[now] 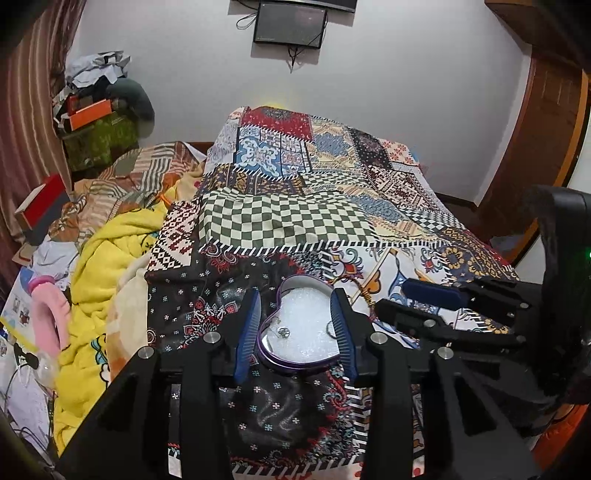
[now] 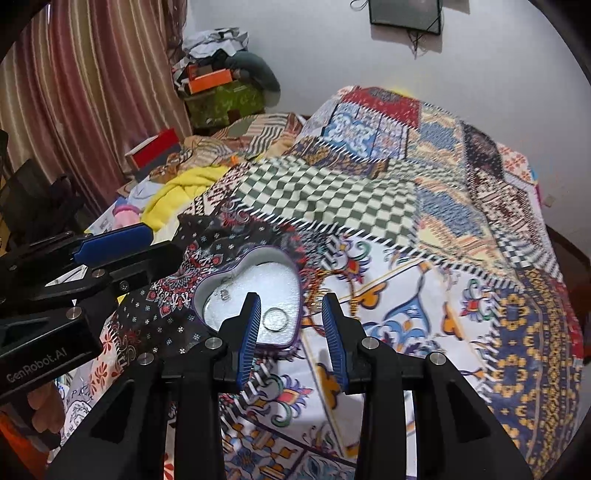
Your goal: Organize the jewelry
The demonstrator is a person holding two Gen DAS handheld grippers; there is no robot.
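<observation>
Centrally, a heart-shaped tin (image 1: 301, 363) with a purple outer wall and a white padded lining sits open on the patchwork bedspread (image 1: 295, 214), on a dark floral patch of it. Inside the tin lie a plain silver ring (image 2: 275, 319), flat on the lining toward the tin's right lobe, and a small silver earring-like piece (image 1: 283, 332) nearer the left lobe (too small to name with certainty). Just beside the tin, on its right and outside the wall, a gold-coloured chain (image 2: 334, 295) lies tangled on a white patch of the bedspread.

Over the tin the left gripper (image 1: 295, 325) hovers with its blue-padded fingers spread wide, one on either side of the tin's width, grasping nothing; whether the pads touch the wall cannot be told. To the right of the tin, the right gripper (image 2: 291, 325) is likewise released and empty, its left finger (image 2: 249, 332) overlapping the tin's near right edge in the right wrist view, its other finger above the bedspread next to the chain.

Left of the tin, beyond the bedspread's edge, a yellow blanket (image 1: 107, 258) is bunched up, with a pink padded item (image 1: 50, 314) further left. Behind the tin, against the far wall, a dark monitor (image 1: 290, 27) hangs, and well left of it boxes and clothes (image 1: 99, 110) are stacked by a striped curtain (image 2: 74, 92).
</observation>
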